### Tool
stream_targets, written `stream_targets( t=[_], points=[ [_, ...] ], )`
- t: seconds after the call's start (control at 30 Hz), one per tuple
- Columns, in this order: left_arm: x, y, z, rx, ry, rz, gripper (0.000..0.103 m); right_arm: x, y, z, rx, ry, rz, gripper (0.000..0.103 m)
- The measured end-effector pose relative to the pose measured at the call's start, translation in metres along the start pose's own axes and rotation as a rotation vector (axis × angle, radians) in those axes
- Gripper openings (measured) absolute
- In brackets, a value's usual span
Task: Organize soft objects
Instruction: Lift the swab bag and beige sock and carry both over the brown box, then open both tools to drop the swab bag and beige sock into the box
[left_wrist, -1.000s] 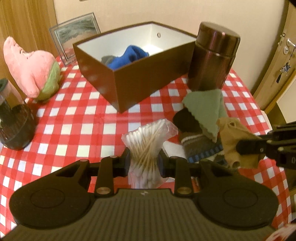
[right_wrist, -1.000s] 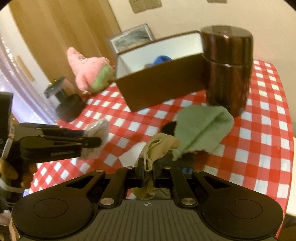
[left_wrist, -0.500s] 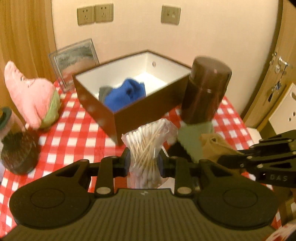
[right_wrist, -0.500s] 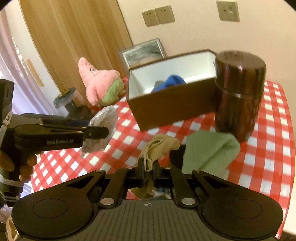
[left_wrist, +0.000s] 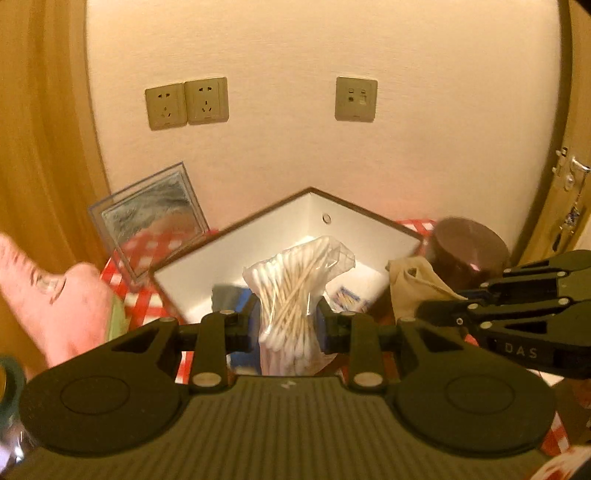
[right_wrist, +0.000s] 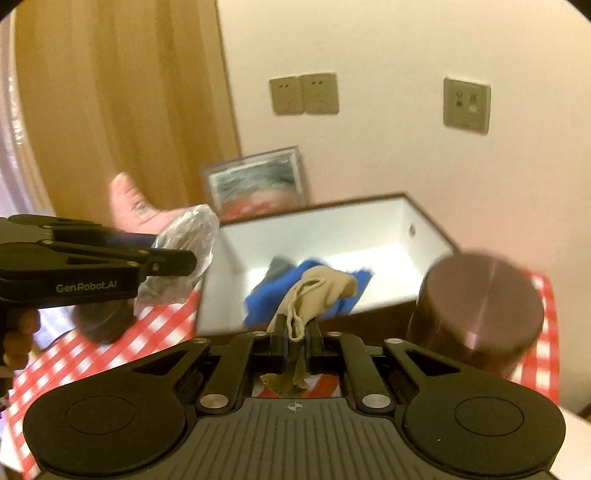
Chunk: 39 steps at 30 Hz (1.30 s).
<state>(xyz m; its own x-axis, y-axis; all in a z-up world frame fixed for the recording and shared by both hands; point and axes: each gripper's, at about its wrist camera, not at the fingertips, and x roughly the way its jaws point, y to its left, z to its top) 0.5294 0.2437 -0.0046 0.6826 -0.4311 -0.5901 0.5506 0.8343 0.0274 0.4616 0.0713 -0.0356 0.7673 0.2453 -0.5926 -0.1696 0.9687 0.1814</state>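
Up close in the left wrist view, the left gripper (left_wrist: 286, 325) pinches a clear bag of cotton swabs (left_wrist: 295, 291) between its fingers, the bag standing upright in front of the brown box (left_wrist: 221, 266) with the white inside. At 3 o'clock the right gripper (left_wrist: 424, 314) reaches in from the side holding a beige sock (left_wrist: 410, 284), with the brown canister (left_wrist: 467, 247) behind it. At 9 o'clock lies the pink plush toy (left_wrist: 55, 299), and at 10 o'clock a picture frame (left_wrist: 147, 218) leans on the wall.

Over in the right wrist view, the right gripper (right_wrist: 294, 343) is clamped on the beige sock (right_wrist: 317, 291), which rises at 12 o'clock before the box (right_wrist: 424, 229). Only here does the box's content show well: a blue cloth (right_wrist: 273, 291) with something grey behind it. At 9 o'clock the left gripper (right_wrist: 184, 262) holds the swab bag (right_wrist: 184, 254), seen side-on, just left of the box's edge. The canister (right_wrist: 476, 306) stands at 3 o'clock on the red checked tablecloth (right_wrist: 110, 354).
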Motion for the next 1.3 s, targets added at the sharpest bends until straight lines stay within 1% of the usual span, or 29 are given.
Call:
stream_targets(
  t=[0.1, 0.27, 0.4, 0.6, 0.63, 0.7, 0.73, 0.83, 0.97, 1.07, 1.1, 1.17, 1.2, 1.23, 1.3],
  points=[
    [0.028, 0.006, 0.021, 0.005, 0.005, -0.009, 0.028, 0.024, -0.011, 0.023, -0.003, -0.014, -0.034, 0.008],
    [0.078, 0.017, 0.049, -0.009, 0.024, -0.057, 0.028, 0.066, -0.033, 0.055, 0.028, -0.012, -0.093, 0.008],
    [0.119, 0.027, 0.065, -0.01, 0.058, -0.068, 0.028, 0.101, -0.049, 0.077, 0.057, 0.016, -0.135, 0.008],
    [0.174, 0.031, 0.082, 0.022, 0.086, -0.063, 0.028, 0.139, -0.067, 0.096, 0.078, 0.064, -0.179, 0.008],
    [0.182, 0.03, 0.085, 0.025, 0.091, -0.072, 0.029, 0.144, -0.071, 0.098, 0.081, 0.068, -0.187, 0.009],
    [0.196, 0.03, 0.09, 0.023, 0.099, -0.09, 0.036, 0.15, -0.078, 0.101, 0.088, 0.075, -0.201, 0.009],
    [0.203, 0.03, 0.093, 0.019, 0.099, -0.092, 0.043, 0.153, -0.081, 0.103, 0.09, 0.076, -0.206, 0.009],
    [0.219, 0.03, 0.097, 0.012, 0.106, -0.103, 0.053, 0.16, -0.087, 0.108, 0.099, 0.077, -0.216, 0.009],
    [0.228, 0.031, 0.097, 0.008, 0.116, -0.101, 0.054, 0.164, -0.092, 0.11, 0.104, 0.079, -0.225, 0.009],
    [0.229, 0.036, 0.09, -0.002, 0.138, -0.088, 0.054, 0.168, -0.095, 0.11, 0.111, 0.098, -0.22, 0.009],
    [0.23, 0.038, 0.088, -0.003, 0.146, -0.079, 0.054, 0.168, -0.096, 0.11, 0.116, 0.097, -0.222, 0.01],
    [0.229, 0.041, 0.084, 0.001, 0.16, -0.059, 0.054, 0.167, -0.097, 0.112, 0.119, 0.092, -0.225, 0.025],
    [0.227, 0.042, 0.083, 0.001, 0.164, -0.05, 0.054, 0.165, -0.097, 0.112, 0.12, 0.08, -0.225, 0.043],
    [0.225, 0.044, 0.082, -0.003, 0.165, -0.044, 0.054, 0.161, -0.097, 0.113, 0.123, 0.06, -0.23, 0.053],
    [0.219, 0.048, 0.08, -0.024, 0.166, -0.046, 0.054, 0.153, -0.096, 0.115, 0.121, 0.033, -0.231, 0.054]
  ],
)
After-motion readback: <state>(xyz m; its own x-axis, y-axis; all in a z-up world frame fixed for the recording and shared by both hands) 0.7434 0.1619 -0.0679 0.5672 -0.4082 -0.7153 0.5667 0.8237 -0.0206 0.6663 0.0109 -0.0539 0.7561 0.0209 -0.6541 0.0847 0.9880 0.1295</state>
